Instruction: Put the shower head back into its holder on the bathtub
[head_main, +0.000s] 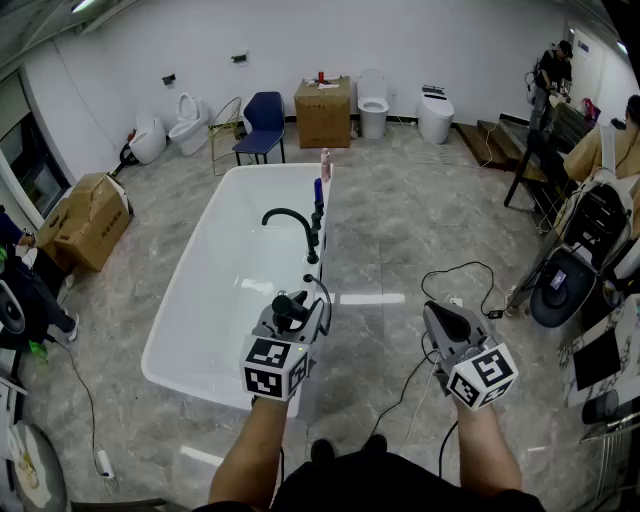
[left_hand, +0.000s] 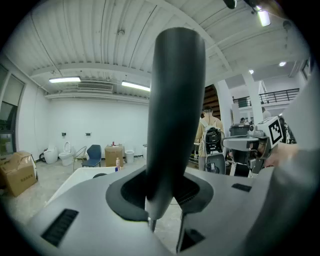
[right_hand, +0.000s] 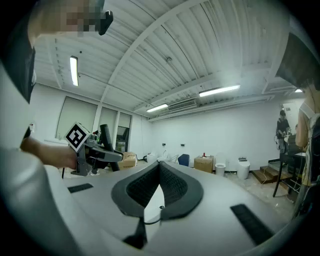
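Currently: left claw (head_main: 292, 322) is clamped on the shower head (head_main: 283, 303), whose dark handle stands upright between the jaws. It is held over the near right rim of the bathtub (head_main: 230, 300) and is not yet seated. Right claw (head_main: 436, 312) is closed on nothing, off to the right over the floor.

Risks, as judged:
- The handle is smooth and round, so it may twist or slip in the grip when tilted toward the holder.
- The hose (head_main: 323, 293) loops close beside the left claw. It could snag on the rim fittings or drag the head off line.
- The holder itself cannot be told apart among the black fittings (head_main: 313, 245) on the rim, so the seat may be missed.
- A dropped head would strike the tub.

Surroundings: black faucet (head_main: 290, 216) arches over the tub beyond the fittings. Two bottles (head_main: 321, 178) stand further along the same rim, clear of the path. A cable (head_main: 470, 270) lies on the floor to the right. Nothing blocks the short reach along the rim.
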